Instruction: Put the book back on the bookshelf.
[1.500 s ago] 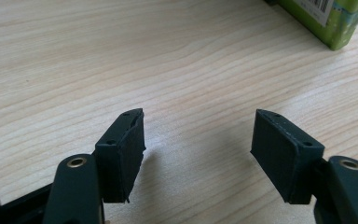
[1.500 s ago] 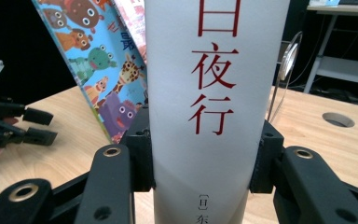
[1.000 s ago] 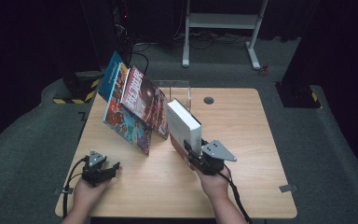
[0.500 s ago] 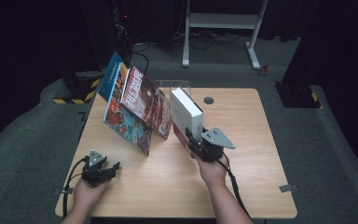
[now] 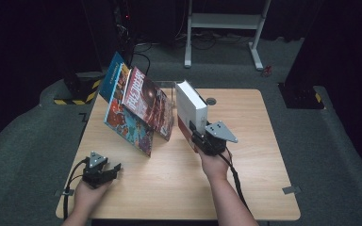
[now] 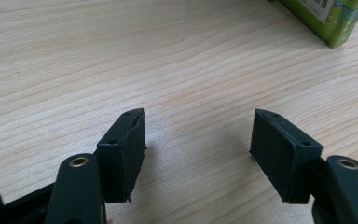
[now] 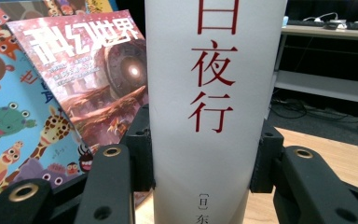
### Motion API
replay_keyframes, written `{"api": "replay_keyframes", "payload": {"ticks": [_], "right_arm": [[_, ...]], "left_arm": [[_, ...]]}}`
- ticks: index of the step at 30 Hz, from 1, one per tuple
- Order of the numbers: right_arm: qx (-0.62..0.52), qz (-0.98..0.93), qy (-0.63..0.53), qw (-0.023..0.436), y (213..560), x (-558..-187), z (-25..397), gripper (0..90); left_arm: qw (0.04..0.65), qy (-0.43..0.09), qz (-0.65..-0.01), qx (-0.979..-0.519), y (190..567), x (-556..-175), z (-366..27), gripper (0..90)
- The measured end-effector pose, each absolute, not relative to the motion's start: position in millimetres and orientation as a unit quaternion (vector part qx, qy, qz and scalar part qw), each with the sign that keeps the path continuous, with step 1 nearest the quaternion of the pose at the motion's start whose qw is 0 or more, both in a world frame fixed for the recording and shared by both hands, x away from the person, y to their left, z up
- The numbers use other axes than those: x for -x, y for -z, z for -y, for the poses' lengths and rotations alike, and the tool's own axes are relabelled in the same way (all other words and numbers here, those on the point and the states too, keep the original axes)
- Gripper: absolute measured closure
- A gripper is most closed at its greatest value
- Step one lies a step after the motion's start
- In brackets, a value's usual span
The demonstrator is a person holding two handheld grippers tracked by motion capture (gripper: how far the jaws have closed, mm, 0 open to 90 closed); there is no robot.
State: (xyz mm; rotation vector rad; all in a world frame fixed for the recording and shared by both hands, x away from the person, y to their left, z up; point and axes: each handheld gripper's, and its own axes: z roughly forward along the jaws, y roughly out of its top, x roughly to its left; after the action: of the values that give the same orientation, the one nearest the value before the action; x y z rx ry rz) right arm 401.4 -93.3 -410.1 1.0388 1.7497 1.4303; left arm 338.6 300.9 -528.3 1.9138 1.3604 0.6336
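A thick white book (image 5: 190, 109) with red characters on its spine (image 7: 214, 93) stands upright near the middle of the wooden table (image 5: 254, 165). My right gripper (image 5: 199, 139) is shut on its lower spine, one jaw on each cover (image 7: 203, 154). Just left of it, a red science-fiction magazine (image 5: 148, 101) (image 7: 93, 70) leans back against a colourful animal picture book (image 5: 125, 120) (image 7: 9, 116). My left gripper (image 5: 113, 170) rests open at the front left of the table, nothing between its jaws (image 6: 198, 135).
A blue book (image 5: 113, 70) leans at the back of the stack. A green book corner (image 6: 331, 18) lies ahead of the left gripper. A round hole (image 5: 210, 101) sits in the tabletop behind the white book. Bare wood extends right of the right hand.
My right gripper has carried the white book away from the person and leftward, closer to the leaning magazines, and stood it more upright. The left gripper has stayed put.
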Motion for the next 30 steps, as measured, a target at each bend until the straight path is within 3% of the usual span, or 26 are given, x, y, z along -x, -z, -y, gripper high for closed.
{"api": "replay_keyframes", "payload": {"ticks": [30], "right_arm": [[-0.418,-0.647,-0.534,0.349,408.8,-438.0,79.9,54.8]], "left_arm": [[0.341,-0.238,-0.536,-0.735,528.8,-340.9,-302.3,34.7]]}}
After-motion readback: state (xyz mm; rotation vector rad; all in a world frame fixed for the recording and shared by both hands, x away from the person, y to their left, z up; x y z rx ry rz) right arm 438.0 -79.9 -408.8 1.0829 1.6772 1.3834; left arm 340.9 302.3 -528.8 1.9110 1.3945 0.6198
